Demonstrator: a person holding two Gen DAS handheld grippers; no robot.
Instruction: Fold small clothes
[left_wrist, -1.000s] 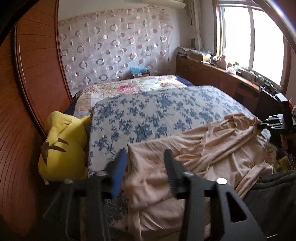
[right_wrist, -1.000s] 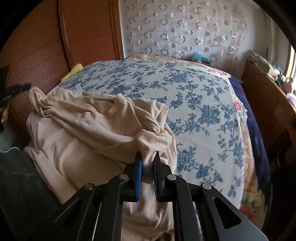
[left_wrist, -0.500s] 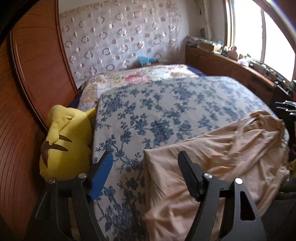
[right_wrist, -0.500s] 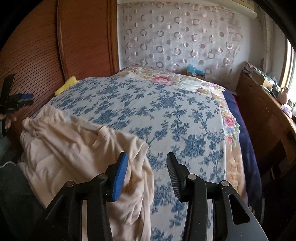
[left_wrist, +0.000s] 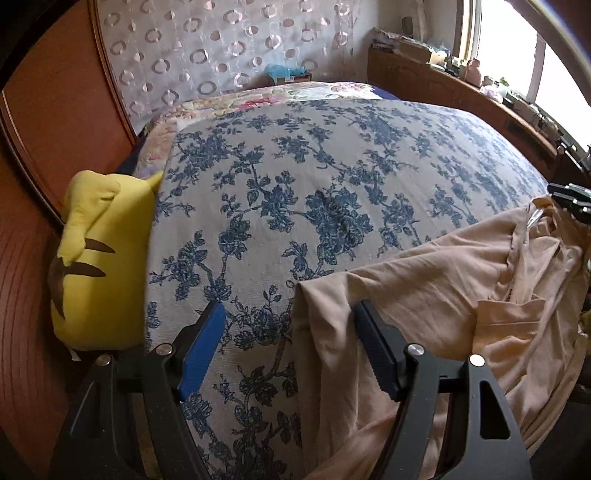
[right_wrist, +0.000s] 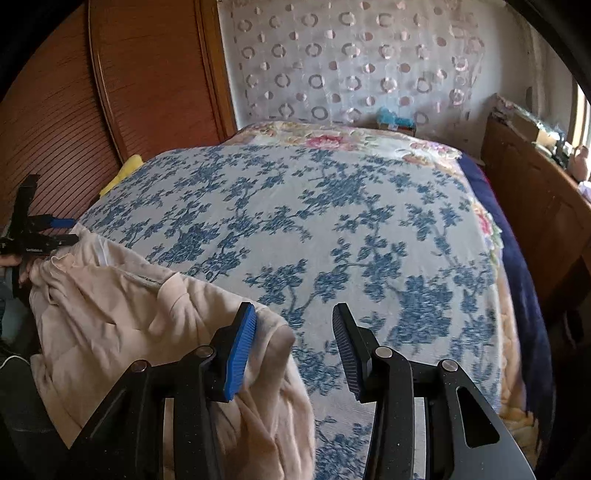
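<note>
A beige garment lies rumpled along the near edge of the bed and hangs over it. It also shows in the right wrist view. My left gripper is open, its jaws wide apart over the garment's left corner, holding nothing. My right gripper is open too, its jaws straddling the garment's right corner and the cover. Each gripper shows small at the edge of the other's view: the right one, the left one.
The bed has a blue floral cover with a pink floral quilt behind it. A yellow plush toy lies by the wooden wardrobe on the left. A wooden sideboard runs under the window.
Both grippers opened and let go of the garment. The cloth dropped and now lies flatter along the bed's edge. Both grippers pulled back a little.
</note>
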